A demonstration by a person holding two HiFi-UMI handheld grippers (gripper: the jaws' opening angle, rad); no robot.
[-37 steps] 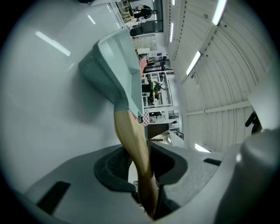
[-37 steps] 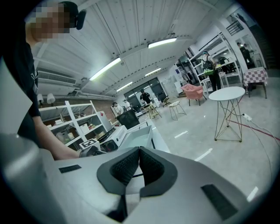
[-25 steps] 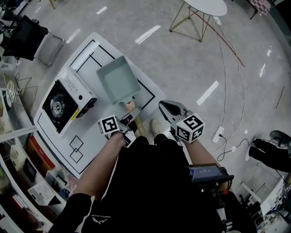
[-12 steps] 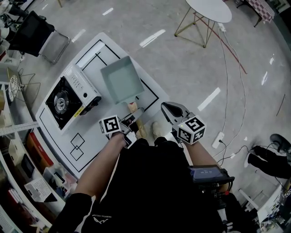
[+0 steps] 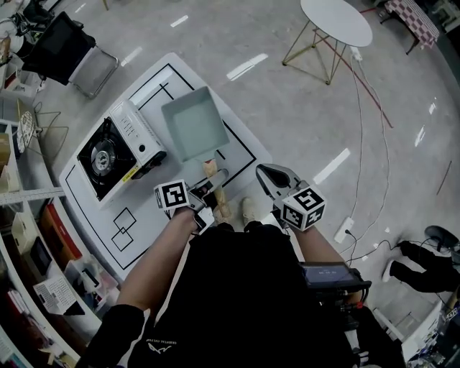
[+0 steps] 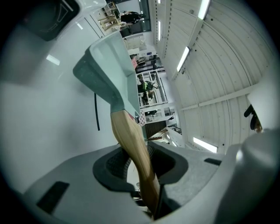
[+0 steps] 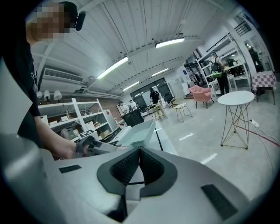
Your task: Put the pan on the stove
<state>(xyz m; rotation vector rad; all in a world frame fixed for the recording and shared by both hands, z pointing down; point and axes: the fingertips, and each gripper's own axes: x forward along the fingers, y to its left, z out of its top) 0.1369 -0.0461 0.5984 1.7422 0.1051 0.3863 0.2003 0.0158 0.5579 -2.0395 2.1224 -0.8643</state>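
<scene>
There is one shallow pale green square pan (image 5: 189, 122) with a smooth, rounded wooden handle (image 5: 210, 171), and one white boxy portable gas stove (image 5: 118, 147) with a black burner top; both are at a low white table (image 5: 244, 147) marked with thin black lines; the pan sits just right of the stove, apart from it, inside a black-outlined rectangle, and whether it rests on the surface or is just clear of it cannot be told; there are two grey grippers; the left gripper (image 5: 208, 188) has its ribbed dark pads clamped partway closed on the wooden handle at the pan's near side; the right gripper (image 5: 267, 172) hovers near the table's right edge, its jaws closed together with nothing between them; one round white side table (image 5: 336, 18) on thin wire legs stands far right.
</scene>
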